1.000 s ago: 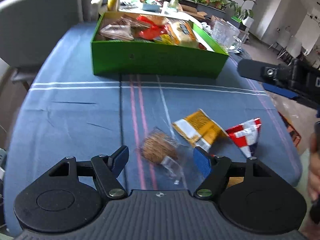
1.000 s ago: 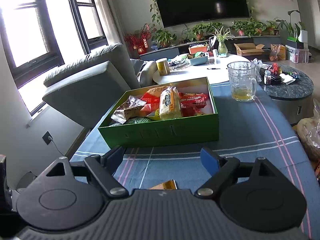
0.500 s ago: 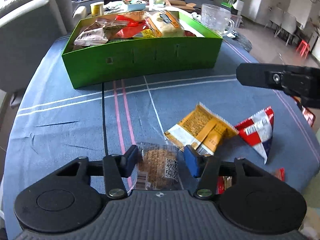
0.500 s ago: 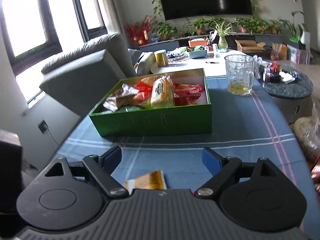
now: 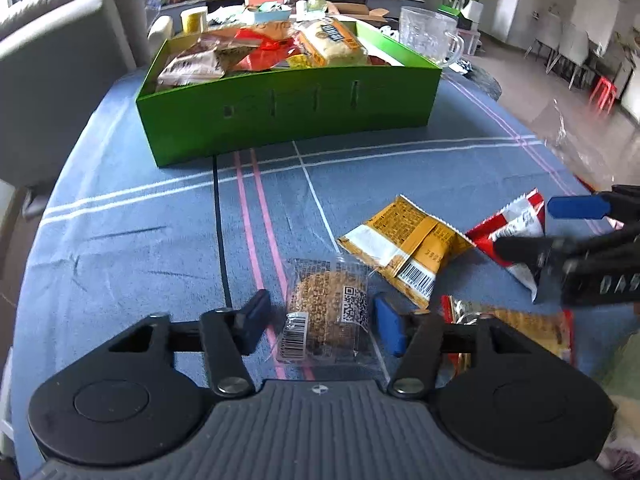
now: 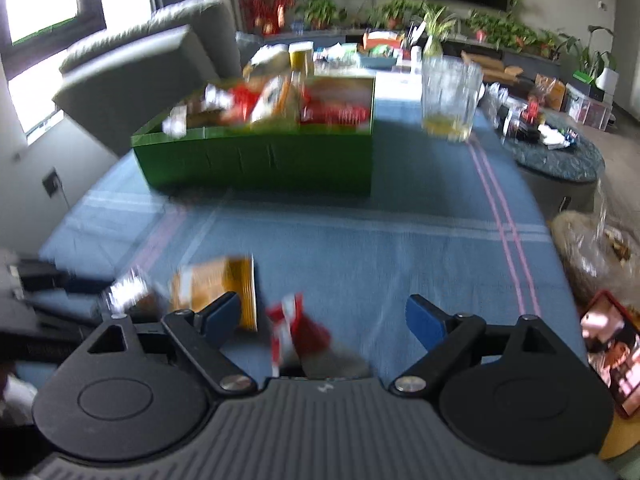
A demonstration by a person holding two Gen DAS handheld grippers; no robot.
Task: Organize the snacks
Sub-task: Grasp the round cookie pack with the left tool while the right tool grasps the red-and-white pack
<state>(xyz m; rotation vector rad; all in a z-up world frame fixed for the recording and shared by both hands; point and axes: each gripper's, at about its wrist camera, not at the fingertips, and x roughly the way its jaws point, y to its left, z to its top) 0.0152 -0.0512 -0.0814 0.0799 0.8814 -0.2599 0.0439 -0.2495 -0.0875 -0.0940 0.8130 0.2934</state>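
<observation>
A green box (image 5: 288, 112) full of snack packs stands at the far side of the blue tablecloth; it also shows in the right wrist view (image 6: 256, 156). A clear-wrapped brown biscuit (image 5: 326, 308) lies between the fingers of my open left gripper (image 5: 320, 320), with small gaps on both sides. A yellow packet (image 5: 404, 244) and a red-and-white packet (image 5: 516, 228) lie to its right. My right gripper (image 6: 324, 316) is open and low over the red-and-white packet (image 6: 296, 328), with the yellow packet (image 6: 216, 284) at its left finger.
A glass mug (image 6: 450, 96) stands right of the box. A red-edged foil packet (image 5: 516, 328) lies near the table's front right edge. A grey sofa (image 5: 60, 60) stands left of the table. A phone (image 6: 610, 344) and a plastic bag (image 6: 592, 248) are at the right.
My left gripper's fingers have spread wider apart around the biscuit. My right gripper has dropped down and forward over the red-and-white packet, and that view is now blurred.
</observation>
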